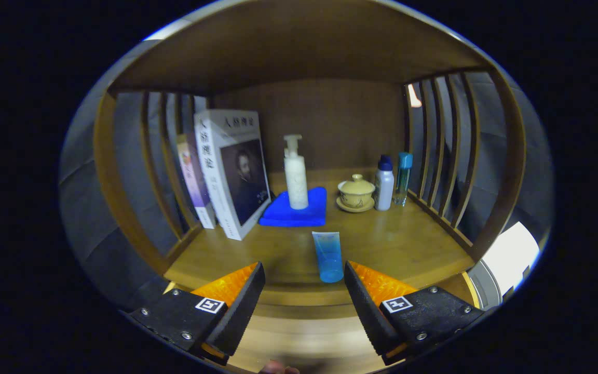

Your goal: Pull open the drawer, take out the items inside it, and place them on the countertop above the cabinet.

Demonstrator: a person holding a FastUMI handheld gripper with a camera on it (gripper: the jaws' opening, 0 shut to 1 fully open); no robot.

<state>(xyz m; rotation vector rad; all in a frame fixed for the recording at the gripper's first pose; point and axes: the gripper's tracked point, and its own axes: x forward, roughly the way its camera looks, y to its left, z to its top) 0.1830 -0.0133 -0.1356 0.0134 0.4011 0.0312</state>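
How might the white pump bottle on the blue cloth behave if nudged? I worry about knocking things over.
The white pump bottle is tall and narrow, so probably tippy. It stands on the folded blue cloth, likely an unsteady base. The gripper is open, well short of it.

Two books (229, 171) lean at the shelf's slatted side; a pump bottle (296, 174) stands on a blue cloth (295, 213) — lidded cup (356, 192) and two small bottles (392, 182) beside.

Glossy wooden countertop (382, 244); translucent plastic tube (328, 255).
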